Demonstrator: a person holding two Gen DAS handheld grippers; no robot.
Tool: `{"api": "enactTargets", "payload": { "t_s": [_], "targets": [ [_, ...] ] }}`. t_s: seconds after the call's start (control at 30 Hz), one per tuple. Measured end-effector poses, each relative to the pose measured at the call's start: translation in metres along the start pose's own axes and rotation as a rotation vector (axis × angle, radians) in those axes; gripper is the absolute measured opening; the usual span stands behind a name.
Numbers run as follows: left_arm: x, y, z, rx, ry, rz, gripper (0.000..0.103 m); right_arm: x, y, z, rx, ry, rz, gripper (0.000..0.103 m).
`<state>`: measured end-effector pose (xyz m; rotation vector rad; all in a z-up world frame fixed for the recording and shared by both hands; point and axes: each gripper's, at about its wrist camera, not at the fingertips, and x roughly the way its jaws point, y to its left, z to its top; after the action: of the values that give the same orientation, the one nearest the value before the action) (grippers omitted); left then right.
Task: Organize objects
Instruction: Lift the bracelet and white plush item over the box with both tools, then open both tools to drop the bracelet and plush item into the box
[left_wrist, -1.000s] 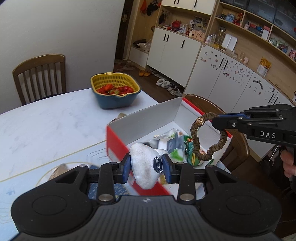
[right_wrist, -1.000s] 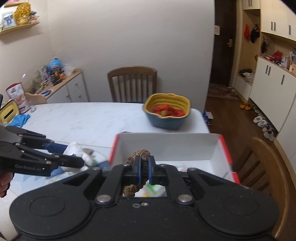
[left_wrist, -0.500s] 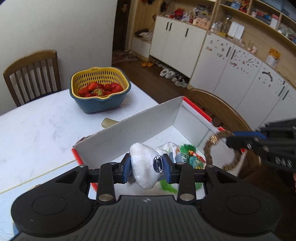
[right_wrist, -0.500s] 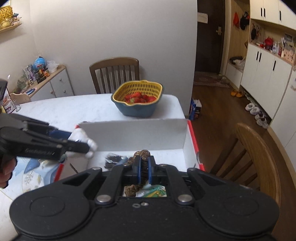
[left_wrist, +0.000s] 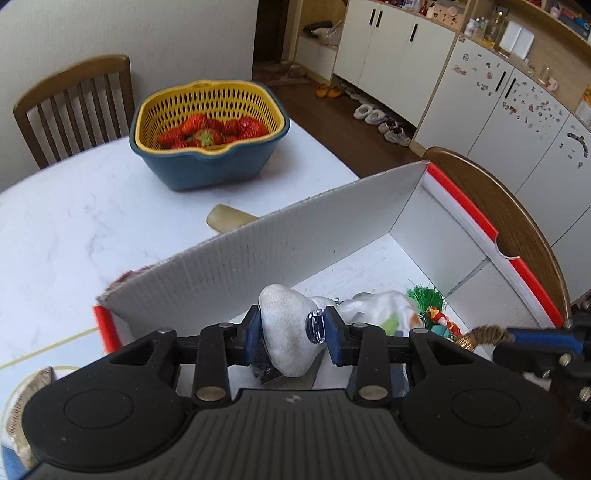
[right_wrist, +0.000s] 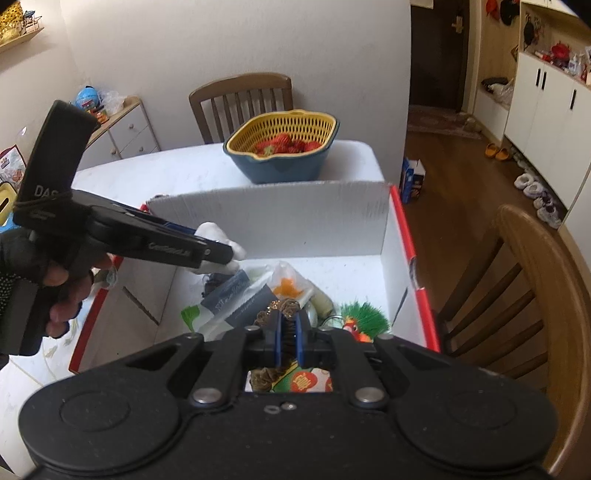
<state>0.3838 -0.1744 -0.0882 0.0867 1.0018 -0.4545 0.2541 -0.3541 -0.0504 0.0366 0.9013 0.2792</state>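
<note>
White stone (left_wrist: 286, 332) stands upright in left hand-held gripper (left_wrist: 291, 330).

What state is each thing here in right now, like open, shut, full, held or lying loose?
Left gripper: shut on the white object.
White object: held above the box.
Right gripper: shut on the brown bracelet.
Brown bracelet: held over the box.
Cardboard box: open, partly filled.
Strawberry basket: upright on the table, holding strawberries.
Green tassel toy: lying loose in the box.

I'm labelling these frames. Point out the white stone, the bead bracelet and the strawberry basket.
white stone (left_wrist: 286, 332): left wrist view, its middle.
bead bracelet (right_wrist: 288, 306): right wrist view, top loop.
strawberry basket (left_wrist: 207, 88): left wrist view, far rim.
</note>
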Motion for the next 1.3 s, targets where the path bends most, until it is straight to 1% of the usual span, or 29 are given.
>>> {"api": "enactTargets", "payload": {
  "t_s": [0.13, 0.27, 0.43, 0.6, 0.67, 0.73, 0.8, 0.83, 0.93, 1.0, 1.1, 1.23, 1.3],
  "targets": [
    [0.011, -0.002, 0.000, 0.005, 0.027, 0.006, 0.035, 0.018, -0.001, 0.002, -0.023, 0.035, 0.002, 0.006],
    [0.021, -0.003, 0.000, 0.005, 0.057, 0.001, 0.035, 0.036, -0.003, 0.001, -0.066, 0.065, -0.038, 0.006],
    [0.027, -0.008, 0.002, 0.023, 0.082, -0.006, 0.035, 0.049, -0.008, -0.002, -0.083, 0.091, -0.054, 0.006],
    [0.028, -0.009, 0.002, 0.032, 0.088, -0.009, 0.036, 0.057, -0.011, -0.004, -0.089, 0.111, -0.066, 0.007],
    [0.027, -0.010, 0.002, 0.039, 0.082, 0.000, 0.036, 0.058, -0.014, -0.004, -0.085, 0.122, -0.068, 0.007],
    [0.026, -0.012, 0.002, 0.046, 0.080, 0.013, 0.040, 0.058, -0.016, -0.004, -0.081, 0.131, -0.065, 0.010],
    [0.024, -0.013, 0.001, 0.049, 0.076, 0.021, 0.049, 0.057, -0.017, -0.005, -0.082, 0.139, -0.067, 0.016],
    [0.022, -0.013, 0.001, 0.051, 0.072, 0.026, 0.056, 0.057, -0.017, -0.005, -0.082, 0.142, -0.065, 0.017],
    [0.017, -0.014, 0.000, 0.053, 0.064, 0.027, 0.057, 0.054, -0.017, -0.005, -0.085, 0.146, -0.069, 0.021],
    [0.014, -0.015, -0.001, 0.054, 0.058, 0.029, 0.058, 0.050, -0.016, -0.006, -0.089, 0.145, -0.075, 0.027],
    [0.007, -0.017, -0.002, 0.056, 0.042, 0.026, 0.063, 0.045, -0.015, -0.005, -0.091, 0.136, -0.080, 0.033],
    [-0.002, -0.021, -0.004, 0.062, 0.026, 0.021, 0.064, 0.037, -0.015, -0.003, -0.090, 0.120, -0.086, 0.039],
    [-0.007, -0.022, -0.005, 0.066, 0.019, 0.017, 0.065, 0.032, -0.014, -0.002, -0.092, 0.111, -0.088, 0.044]
  ]
}}
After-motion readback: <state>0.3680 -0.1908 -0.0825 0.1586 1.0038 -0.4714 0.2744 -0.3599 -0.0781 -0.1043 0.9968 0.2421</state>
